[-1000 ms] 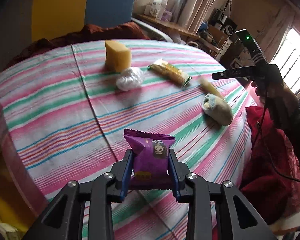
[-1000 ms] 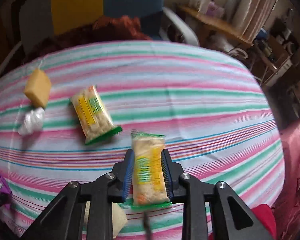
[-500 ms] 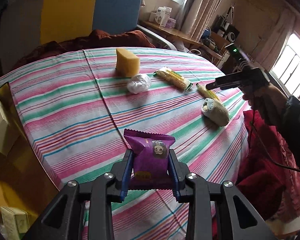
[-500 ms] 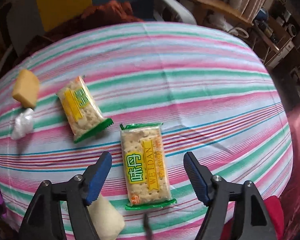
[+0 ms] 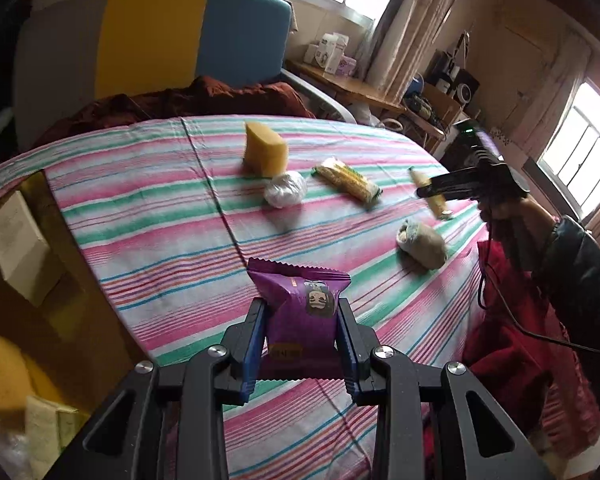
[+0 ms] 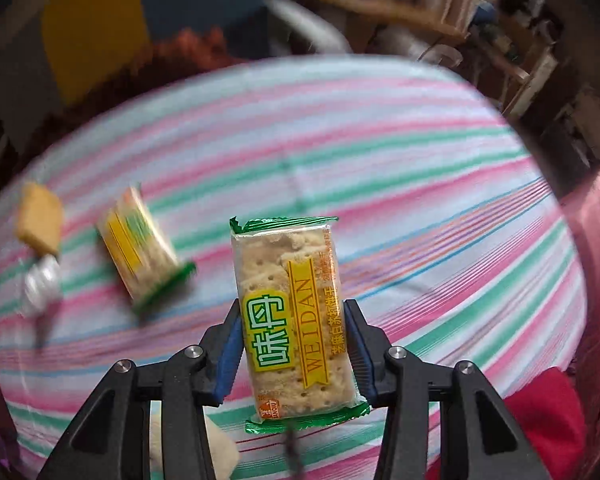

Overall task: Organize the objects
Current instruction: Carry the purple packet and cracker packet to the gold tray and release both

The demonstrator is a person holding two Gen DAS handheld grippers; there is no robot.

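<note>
Right gripper (image 6: 292, 344) clamps a "WEIDAN" cracker pack (image 6: 292, 304); left gripper (image 5: 300, 344) clamps a purple packet (image 5: 300, 312) between its fingers

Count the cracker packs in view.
2. One cracker pack sits between the right gripper fingers; the second cracker pack lies on the striped cloth, left of it.

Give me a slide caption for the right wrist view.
Right gripper shut on a cracker packet above the striped tablecloth.

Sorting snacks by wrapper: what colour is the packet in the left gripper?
Purple packet, clearest in the left wrist view.
</note>
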